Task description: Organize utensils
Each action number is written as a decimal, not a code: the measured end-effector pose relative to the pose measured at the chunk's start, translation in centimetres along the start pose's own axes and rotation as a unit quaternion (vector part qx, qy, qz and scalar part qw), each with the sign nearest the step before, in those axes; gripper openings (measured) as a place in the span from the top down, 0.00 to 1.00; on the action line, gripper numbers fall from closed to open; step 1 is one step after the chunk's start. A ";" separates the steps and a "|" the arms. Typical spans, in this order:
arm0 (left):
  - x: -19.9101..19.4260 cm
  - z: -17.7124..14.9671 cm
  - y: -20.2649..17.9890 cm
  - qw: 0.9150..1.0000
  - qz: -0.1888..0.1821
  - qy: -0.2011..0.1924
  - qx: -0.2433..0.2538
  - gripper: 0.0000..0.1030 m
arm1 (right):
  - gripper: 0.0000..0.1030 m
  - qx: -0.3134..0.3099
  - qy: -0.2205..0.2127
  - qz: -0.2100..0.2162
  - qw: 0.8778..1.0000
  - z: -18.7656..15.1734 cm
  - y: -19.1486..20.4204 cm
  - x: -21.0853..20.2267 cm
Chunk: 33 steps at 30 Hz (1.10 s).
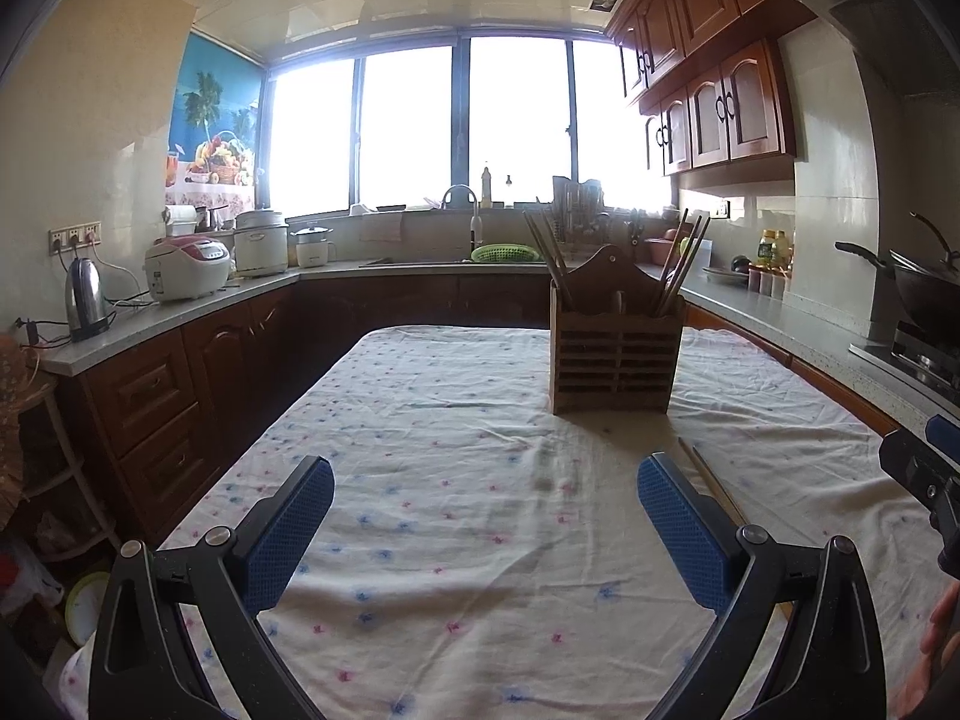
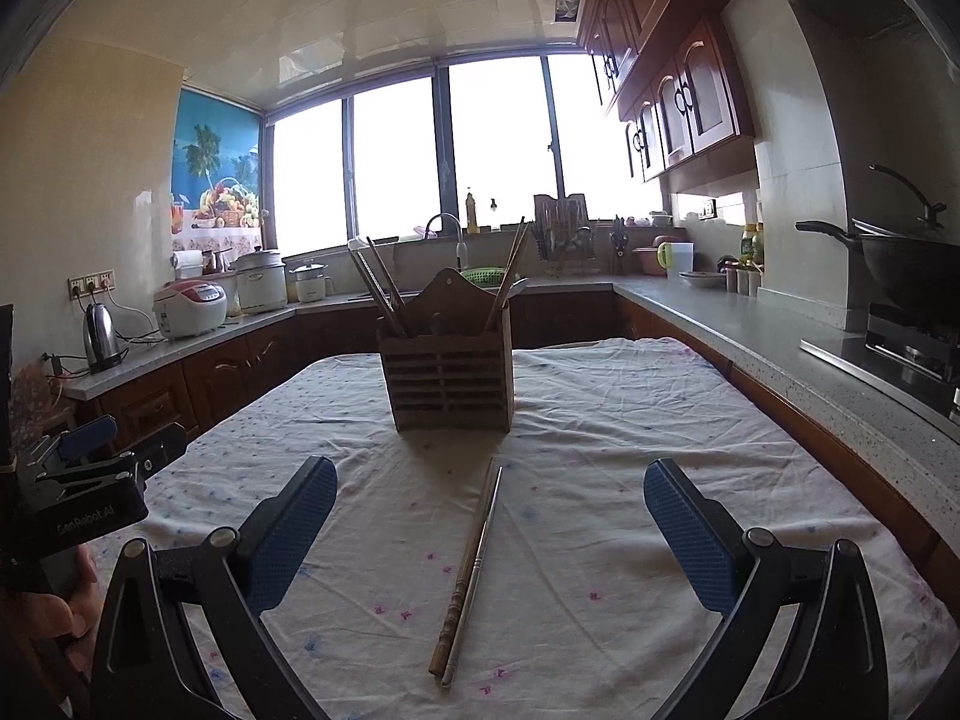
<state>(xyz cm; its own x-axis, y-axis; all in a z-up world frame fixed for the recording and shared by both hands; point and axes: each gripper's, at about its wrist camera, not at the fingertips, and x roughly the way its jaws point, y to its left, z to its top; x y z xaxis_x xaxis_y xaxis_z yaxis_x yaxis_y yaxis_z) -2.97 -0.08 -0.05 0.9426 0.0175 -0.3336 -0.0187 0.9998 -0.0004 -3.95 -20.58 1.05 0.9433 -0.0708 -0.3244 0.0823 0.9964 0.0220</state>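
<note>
A wooden slatted utensil holder [image 1: 615,354] stands upright on the cloth-covered table [image 1: 450,420], with several chopsticks leaning in its left and right compartments; it also shows in the right wrist view [image 2: 449,369]. A pair of chopsticks [image 2: 471,570] lies flat on the cloth between my right gripper's fingers, in front of the holder; part of it shows in the left wrist view [image 1: 711,477]. My left gripper [image 1: 486,528] is open and empty above the cloth, left of the chopsticks. My right gripper [image 2: 489,534] is open and empty, low over the lying chopsticks.
Kitchen counters wrap around the table: kettle [image 1: 87,300] and rice cookers [image 1: 187,269] on the left, sink with green basket [image 1: 504,253] at the back, wok on stove [image 2: 912,276] on the right. The table edge drops off on the left.
</note>
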 end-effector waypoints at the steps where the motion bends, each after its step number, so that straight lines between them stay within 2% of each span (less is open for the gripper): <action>1: 0.0 -0.1 0.0 1.000 0.001 0.000 0.001 0.01 | 0.00 0.002 0.001 0.002 1.000 -0.1 -0.1 0.0; 16: -0.5 -1.0 0.1 1.000 0.018 -0.008 0.015 0.01 | 0.00 0.003 -0.002 0.012 1.000 -0.5 0.1 -0.2; 33: -0.2 -0.9 0.6 1.000 0.018 0.002 0.008 0.01 | 0.00 0.005 -0.002 0.014 1.000 -0.5 0.0 -0.4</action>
<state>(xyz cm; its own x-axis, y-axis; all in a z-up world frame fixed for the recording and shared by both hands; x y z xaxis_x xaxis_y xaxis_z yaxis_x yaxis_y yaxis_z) -3.51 0.56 -0.87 0.9402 0.0531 -0.3364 -0.0466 0.9985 0.0273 -4.52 -20.50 0.74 0.9465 -0.0428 -0.3198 0.0589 0.9974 0.0407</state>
